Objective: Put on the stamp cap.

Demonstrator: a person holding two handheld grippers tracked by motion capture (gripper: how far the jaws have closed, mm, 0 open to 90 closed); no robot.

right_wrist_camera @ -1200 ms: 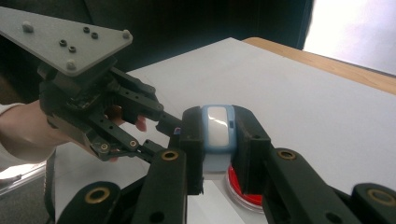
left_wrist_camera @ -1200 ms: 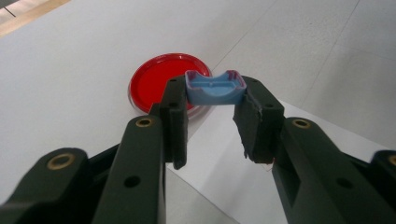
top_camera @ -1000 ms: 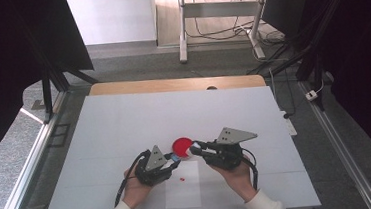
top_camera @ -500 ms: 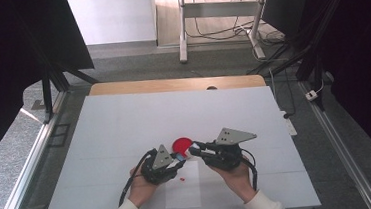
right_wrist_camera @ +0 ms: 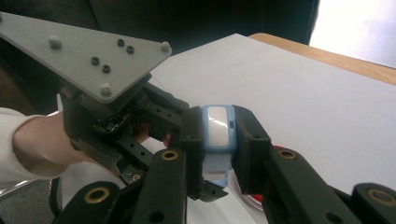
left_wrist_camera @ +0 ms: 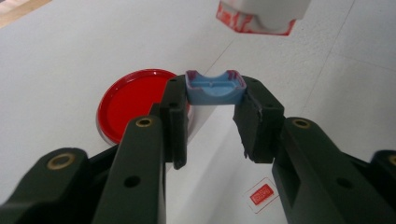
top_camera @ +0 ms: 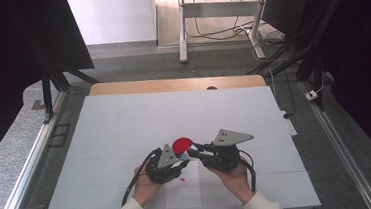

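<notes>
left: your left gripper [top_camera: 181,156] has its fingers [left_wrist_camera: 175,126] clenched on a small blue plastic stamp cap [left_wrist_camera: 215,87] | middle: round red ink pad [top_camera: 181,145] rests on the white surface [top_camera: 125,124], just beyond the fingertips | right: your right gripper [top_camera: 191,151] grasps the blue-and-white stamp body [right_wrist_camera: 217,128], long axis aimed at the cap, nearly touching.

White table top [top_camera: 125,124], wooden far edge [top_camera: 172,84], small red-printed label [left_wrist_camera: 261,194], metal desk legs [top_camera: 183,29], floor cables [top_camera: 217,29]
</notes>
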